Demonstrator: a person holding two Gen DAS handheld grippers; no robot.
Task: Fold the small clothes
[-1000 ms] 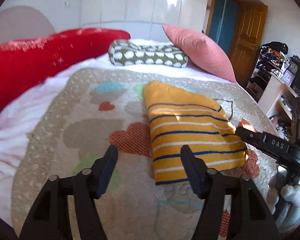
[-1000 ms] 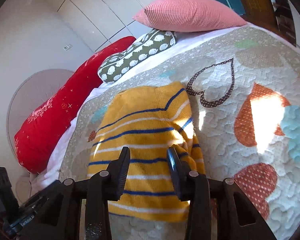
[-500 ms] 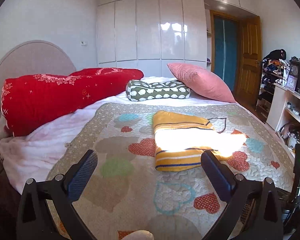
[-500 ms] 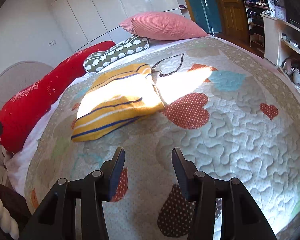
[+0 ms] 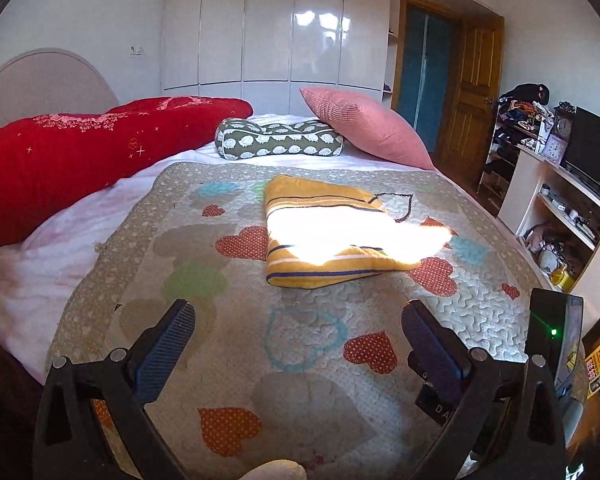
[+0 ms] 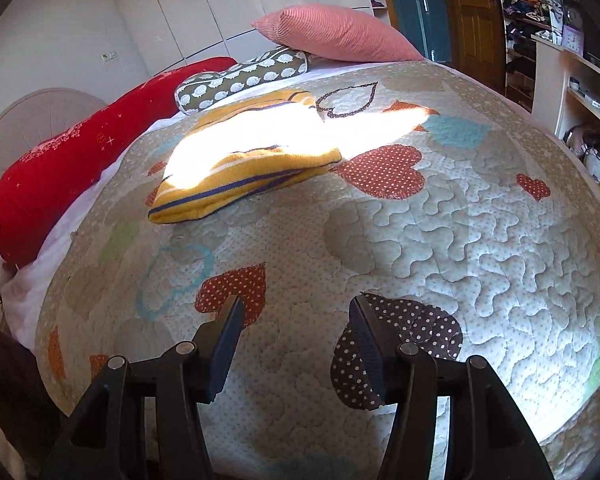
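Note:
A yellow knit garment with blue and white stripes (image 5: 332, 232) lies folded into a compact rectangle on the heart-patterned quilt (image 5: 300, 340), partly washed out by a patch of sunlight. It also shows in the right wrist view (image 6: 244, 160). My left gripper (image 5: 298, 320) is open wide and empty, hovering near the foot of the bed, well back from the garment. My right gripper (image 6: 296, 312) is open and empty, also well short of the garment, above the quilt (image 6: 440, 240).
A red bolster (image 5: 80, 160), a green patterned pillow (image 5: 278, 142) and a pink pillow (image 5: 364, 124) lie at the head of the bed. A white shelf unit with a TV (image 5: 572, 200) stands at the right. The other device's body (image 5: 556, 336) shows at lower right.
Both grippers have pulled back from the folded garment toward the foot of the bed. The left gripper's jaws have opened much wider. The garment stays where it was.

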